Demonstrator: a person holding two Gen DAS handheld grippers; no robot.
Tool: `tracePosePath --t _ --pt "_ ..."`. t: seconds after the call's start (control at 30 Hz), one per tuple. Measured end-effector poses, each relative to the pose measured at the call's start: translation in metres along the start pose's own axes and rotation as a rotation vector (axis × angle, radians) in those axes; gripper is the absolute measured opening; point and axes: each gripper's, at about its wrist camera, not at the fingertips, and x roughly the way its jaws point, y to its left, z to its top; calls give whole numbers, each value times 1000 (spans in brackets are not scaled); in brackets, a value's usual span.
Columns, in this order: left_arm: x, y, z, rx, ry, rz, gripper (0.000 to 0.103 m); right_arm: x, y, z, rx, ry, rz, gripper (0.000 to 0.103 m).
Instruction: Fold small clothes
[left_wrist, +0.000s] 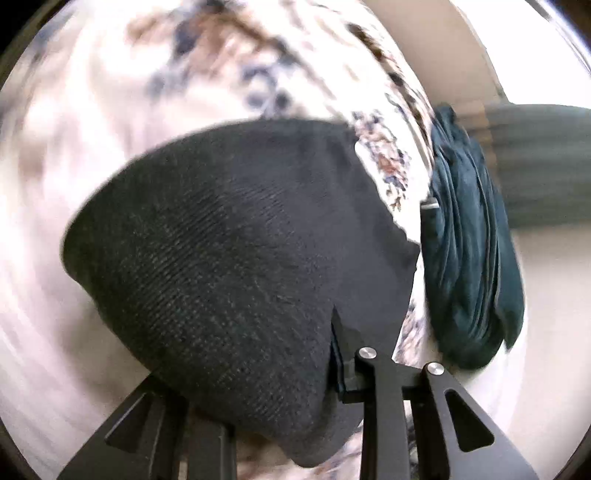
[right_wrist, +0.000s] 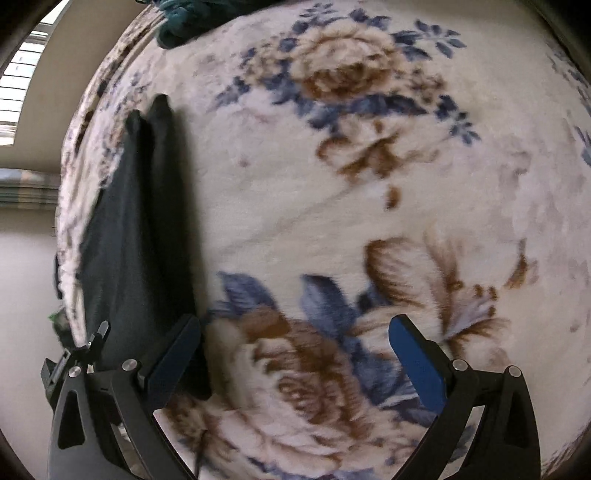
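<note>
Left wrist view shows the left gripper (left_wrist: 332, 332) clamped on a dark knit garment (left_wrist: 229, 266), which drapes over and ahead of its fingers and hides most of the left one; only the right finger (left_wrist: 341, 332) pokes through at the cloth's edge. The right gripper (right_wrist: 295, 354) stands apart, with nothing between its 2 blue-padded fingers (right_wrist: 413, 354), over a plush floral blanket (right_wrist: 351, 192). In the right wrist view the garment (right_wrist: 136, 236) lies just left of the right gripper's left finger, its long axis running away from the tongs and ending in 2 narrow points at the far end. So the left gripper is already on it and the right is close beside it, a short sideways reach from the near edge. The knit looks soft, ribbed and limp, likely to sag if lifted. A crumpled teal cloth (left_wrist: 469, 258) lies beside the garment, to the right of the left gripper.
</note>
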Motion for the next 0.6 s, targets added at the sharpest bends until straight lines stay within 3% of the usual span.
tracePosePath --t 0.07,0.13,0.2,0.27,0.33,0.43,0.53,0.57,0.6 --pt "-11 5 31 74 19 21 24 4 12 6 -7 4 36 103" --pt "-13 20 43 80 59 15 28 17 24 14 -5 18 82 103" --pt "-5 35 44 52 133 -11 32 36 36 25 14 38 138 103" --pt "5 41 37 31 149 -27 45 62 50 42 61 58 246 103" --pt "13 44 27 -17 143 -40 68 89 64 60 131 86 365 103" --pt "17 65 9 -137 96 -100 76 121 93 83 133 115 421 103" --pt "19 72 -6 -220 9 -159 76 142 119 92 120 133 451 103" --pt "19 70 -8 -213 -13 -160 76 141 124 88 103 105 464 101" --pt "19 66 -9 -200 -27 -155 69 143 132 87 66 89 441 77"
